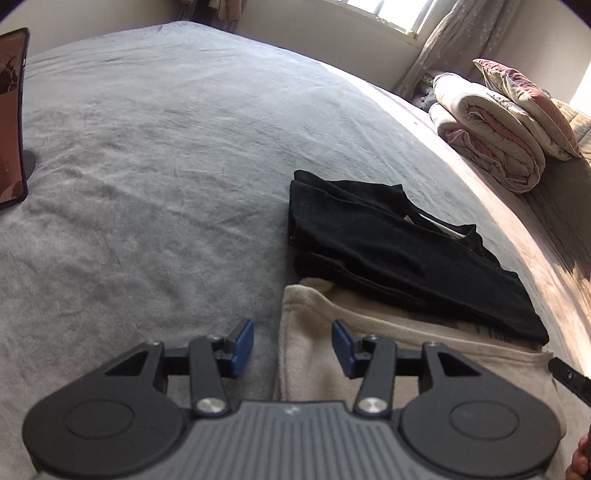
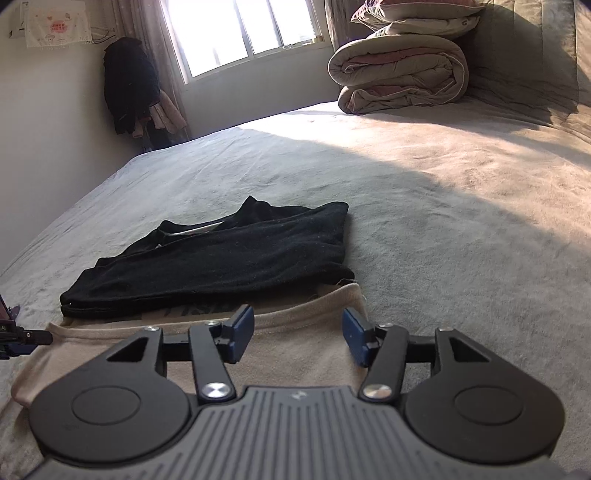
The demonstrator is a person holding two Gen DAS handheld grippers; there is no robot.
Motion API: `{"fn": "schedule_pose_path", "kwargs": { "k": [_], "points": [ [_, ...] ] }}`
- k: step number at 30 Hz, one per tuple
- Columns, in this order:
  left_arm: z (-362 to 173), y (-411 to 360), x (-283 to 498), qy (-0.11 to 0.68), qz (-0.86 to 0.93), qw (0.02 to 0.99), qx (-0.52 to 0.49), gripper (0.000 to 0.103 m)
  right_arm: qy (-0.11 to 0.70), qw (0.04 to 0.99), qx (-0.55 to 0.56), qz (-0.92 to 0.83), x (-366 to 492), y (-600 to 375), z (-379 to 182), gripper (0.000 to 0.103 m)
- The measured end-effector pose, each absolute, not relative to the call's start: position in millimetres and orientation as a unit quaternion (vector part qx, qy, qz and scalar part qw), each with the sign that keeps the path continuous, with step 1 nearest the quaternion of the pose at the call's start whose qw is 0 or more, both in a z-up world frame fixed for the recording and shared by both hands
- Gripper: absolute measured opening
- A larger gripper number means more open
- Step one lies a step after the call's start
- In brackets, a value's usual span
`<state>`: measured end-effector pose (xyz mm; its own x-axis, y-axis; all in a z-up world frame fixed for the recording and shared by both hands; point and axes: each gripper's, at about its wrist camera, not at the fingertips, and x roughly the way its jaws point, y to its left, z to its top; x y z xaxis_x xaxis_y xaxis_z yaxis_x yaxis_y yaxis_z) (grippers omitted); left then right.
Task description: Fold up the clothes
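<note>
A folded black garment (image 1: 399,243) lies on the grey bed cover, partly on top of a beige garment (image 1: 388,339). My left gripper (image 1: 292,347) is open and empty, over the beige garment's left edge. In the right wrist view the black garment (image 2: 221,258) lies ahead, with the beige garment (image 2: 295,339) under and in front of it. My right gripper (image 2: 298,338) is open and empty above the beige garment's right part. The right gripper's tip (image 1: 569,376) shows at the right edge of the left wrist view. The left gripper's tip (image 2: 22,338) shows at the left edge of the right wrist view.
A rolled quilt with a pillow on top (image 2: 402,70) sits at the head of the bed. A phone on a stand (image 1: 11,118) stands at the far left. Dark clothes (image 2: 127,88) hang in the corner by the window (image 2: 240,33). The bed cover (image 1: 147,166) spreads out to the left.
</note>
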<state>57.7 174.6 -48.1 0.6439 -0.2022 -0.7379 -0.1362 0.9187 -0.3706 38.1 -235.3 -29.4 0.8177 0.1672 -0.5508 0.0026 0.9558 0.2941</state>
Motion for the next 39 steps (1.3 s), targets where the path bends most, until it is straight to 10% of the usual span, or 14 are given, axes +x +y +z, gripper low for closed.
{"fn": "schedule_pose_path", "kwargs": {
  "k": [24, 28, 31, 39],
  "points": [
    [-88, 227, 21, 0.536, -0.099, 0.720, -0.430, 0.055, 0.446, 0.780, 0.434, 0.068, -14, -317, -50, 0.060],
    [-88, 216, 18, 0.511, -0.084, 0.742, -0.427, 0.039, 0.436, 0.780, 0.442, 0.073, -3, -308, -55, 0.051],
    [-90, 217, 21, 0.515, -0.080, 0.738, -0.429, 0.012, 0.442, 0.774, 0.448, 0.068, 3, -310, -59, 0.017],
    [-85, 235, 22, 0.473, -0.119, 0.703, -0.518, 0.009, 0.407, 0.752, 0.508, 0.100, -2, -329, -45, 0.015]
  ]
}}
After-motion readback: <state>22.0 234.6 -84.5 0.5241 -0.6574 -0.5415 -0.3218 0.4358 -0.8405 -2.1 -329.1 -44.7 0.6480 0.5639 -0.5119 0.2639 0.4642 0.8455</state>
